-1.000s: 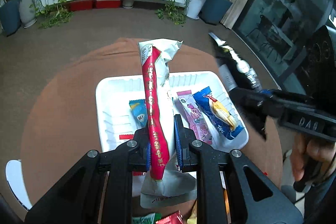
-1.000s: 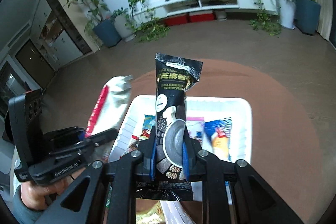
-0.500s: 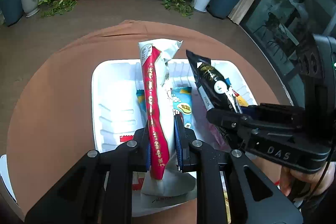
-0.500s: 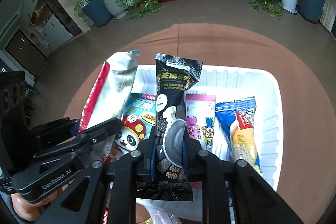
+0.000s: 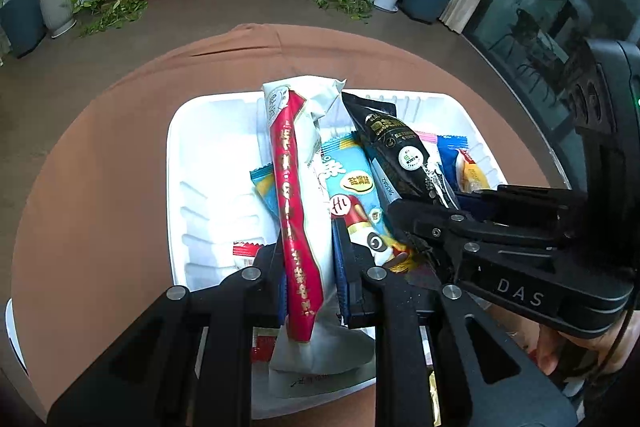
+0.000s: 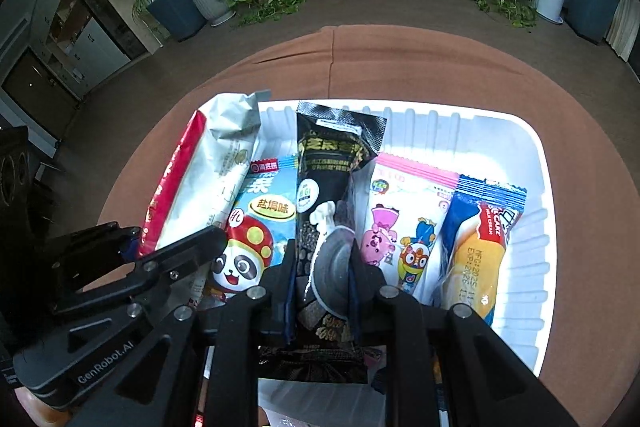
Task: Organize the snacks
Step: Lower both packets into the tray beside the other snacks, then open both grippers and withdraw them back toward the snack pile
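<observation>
A white tray [image 6: 536,163] is seen on a round table [image 6: 440,67] covered in brown cloth; both tools are held over it, side by side and pointing steeply down.

Left tool [image 5: 308,259]: closed on a long white packet with a red stripe [image 5: 296,187]; the packet is clamped at its lower part and its top reaches over the far part of the tray; whether it touches the tray cannot be told.

Beneath and between the tools, a light blue panda packet [image 6: 256,223] is seen lying in the tray.

Right tool [image 6: 320,279]: closed on a black packet [image 6: 324,163], held lengthwise over the tray middle, just beside the white packet.

To the right, a pink cartoon packet [image 6: 400,219] and then a dark blue cake packet [image 6: 476,239] are noted lying flat in the tray, edges touching.
</observation>
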Tool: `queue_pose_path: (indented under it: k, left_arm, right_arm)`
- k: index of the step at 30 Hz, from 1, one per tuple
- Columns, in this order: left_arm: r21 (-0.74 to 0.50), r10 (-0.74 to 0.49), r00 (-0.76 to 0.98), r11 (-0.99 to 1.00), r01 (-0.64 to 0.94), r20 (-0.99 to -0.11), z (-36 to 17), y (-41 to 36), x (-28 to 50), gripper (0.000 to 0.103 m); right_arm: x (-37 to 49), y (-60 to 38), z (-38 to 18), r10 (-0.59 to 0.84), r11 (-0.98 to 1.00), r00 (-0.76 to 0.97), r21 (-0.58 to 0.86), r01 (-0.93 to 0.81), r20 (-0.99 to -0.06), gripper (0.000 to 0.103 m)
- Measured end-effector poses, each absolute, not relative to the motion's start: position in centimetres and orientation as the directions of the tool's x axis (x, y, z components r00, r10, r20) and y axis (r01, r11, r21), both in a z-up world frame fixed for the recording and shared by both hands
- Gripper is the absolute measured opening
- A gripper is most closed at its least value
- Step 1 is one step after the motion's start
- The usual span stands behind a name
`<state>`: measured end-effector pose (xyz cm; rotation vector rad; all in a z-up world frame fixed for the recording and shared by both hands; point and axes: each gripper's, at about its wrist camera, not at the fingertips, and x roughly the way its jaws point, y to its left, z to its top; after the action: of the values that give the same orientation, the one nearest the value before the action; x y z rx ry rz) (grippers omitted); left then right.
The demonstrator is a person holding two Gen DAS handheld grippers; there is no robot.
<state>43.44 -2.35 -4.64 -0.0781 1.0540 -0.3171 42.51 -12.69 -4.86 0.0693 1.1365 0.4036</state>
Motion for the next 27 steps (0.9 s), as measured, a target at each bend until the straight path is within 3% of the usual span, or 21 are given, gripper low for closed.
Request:
queue_pose_path:
  k: [13,27]
  left_arm:
    - [-0.203,-0.264,0.454,0.963,0.179,-0.851,-6.1,-2.7,43.9,0.017]
    - [-0.218,-0.272,0.461,0.961,0.168,-0.845,-6.1,-2.5,43.7,0.02]
  right_arm:
    - [42.5,-12.8,-5.6,0.344,0.929,0.346,0.263,-0.26,-0.873,0.031]
    - [41.4,-13.4,-3.4,0.346,0.928,0.388,0.251,-0.275,-0.854,0.051]
